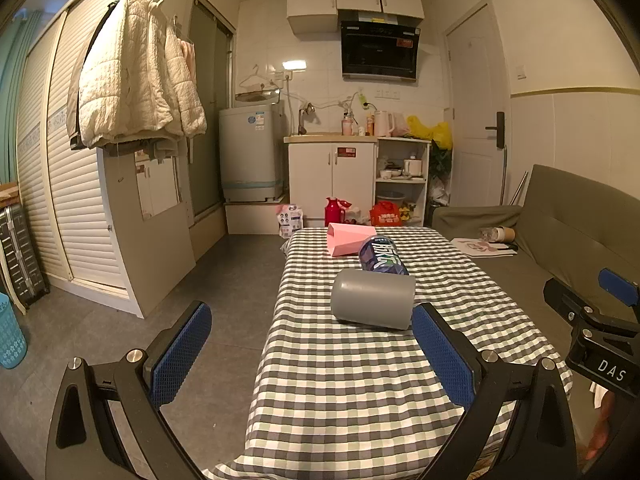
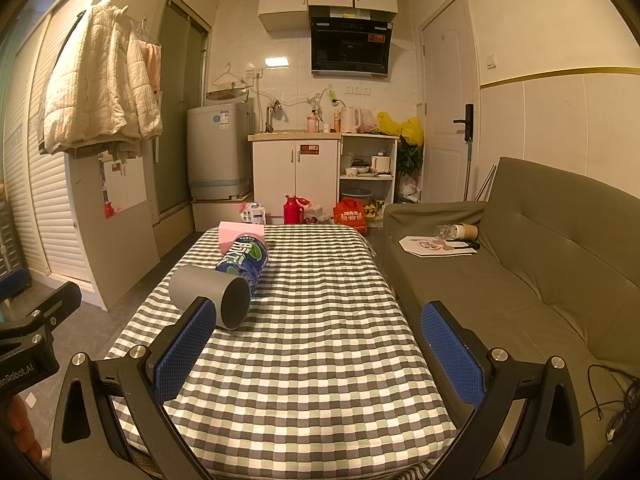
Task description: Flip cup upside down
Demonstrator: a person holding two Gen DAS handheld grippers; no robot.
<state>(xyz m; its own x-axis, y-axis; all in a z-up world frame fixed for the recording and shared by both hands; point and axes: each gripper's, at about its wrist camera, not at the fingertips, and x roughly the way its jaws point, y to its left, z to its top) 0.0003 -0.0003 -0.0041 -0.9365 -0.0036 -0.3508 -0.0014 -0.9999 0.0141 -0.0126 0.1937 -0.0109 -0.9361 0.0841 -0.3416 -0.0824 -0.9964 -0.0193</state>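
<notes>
A grey cup (image 1: 372,298) lies on its side on the checked tablecloth (image 1: 352,380), its closed base towards the left. In the right wrist view the grey cup (image 2: 208,294) shows its dark open mouth facing right and towards me. My left gripper (image 1: 316,320) is open, held low in front of the cup, whose lower right edge is near my right blue pad (image 1: 442,354). My right gripper (image 2: 320,320) is open over the table; its left pad (image 2: 186,346) overlaps the cup's lower edge. Nothing is held.
A blue-labelled bottle (image 2: 242,260) lies right behind the cup, touching it, with a pink box (image 2: 236,236) beyond. A grey sofa (image 2: 520,280) runs along the table's right side. The other gripper (image 1: 600,328) shows at the right edge. Floor (image 1: 200,280) lies left.
</notes>
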